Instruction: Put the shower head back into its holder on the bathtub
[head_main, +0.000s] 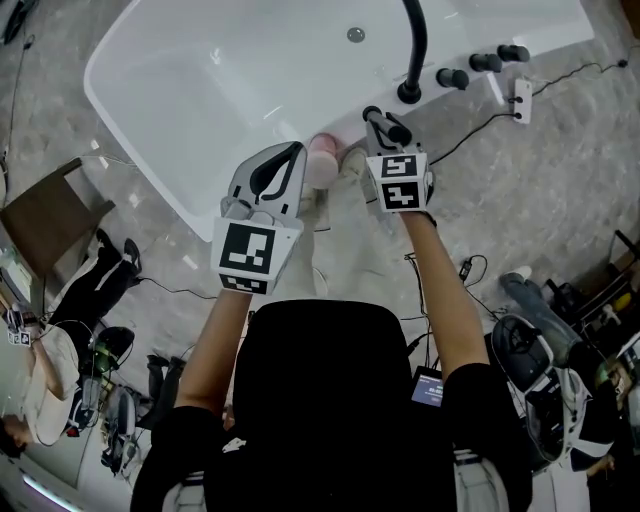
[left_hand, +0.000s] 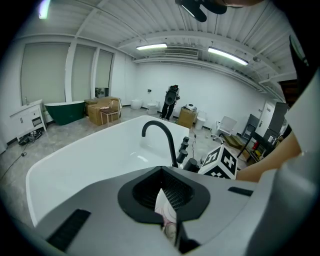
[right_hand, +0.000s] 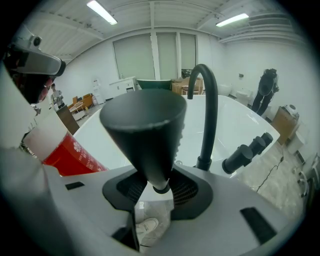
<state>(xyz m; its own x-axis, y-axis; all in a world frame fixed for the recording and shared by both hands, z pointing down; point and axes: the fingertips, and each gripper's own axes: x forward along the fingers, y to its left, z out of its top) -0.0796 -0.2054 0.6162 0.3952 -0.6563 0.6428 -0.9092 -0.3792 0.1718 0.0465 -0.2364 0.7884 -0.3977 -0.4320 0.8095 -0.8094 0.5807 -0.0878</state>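
Observation:
The black cone-shaped shower head stands upright with my right gripper shut on its narrow end. In the head view this gripper hovers over the near rim of the white bathtub, just in front of the black curved faucet. A row of black fittings lines the rim to the right; I cannot tell which one is the holder. My left gripper hangs beside it over the same rim. Its jaws are pressed together, with nothing gripped that I can see.
A red-and-white paper cup shows close between the two grippers. A white power strip with a cable lies on the floor right of the tub. A chair and bags stand to the left. A person stands far across the room.

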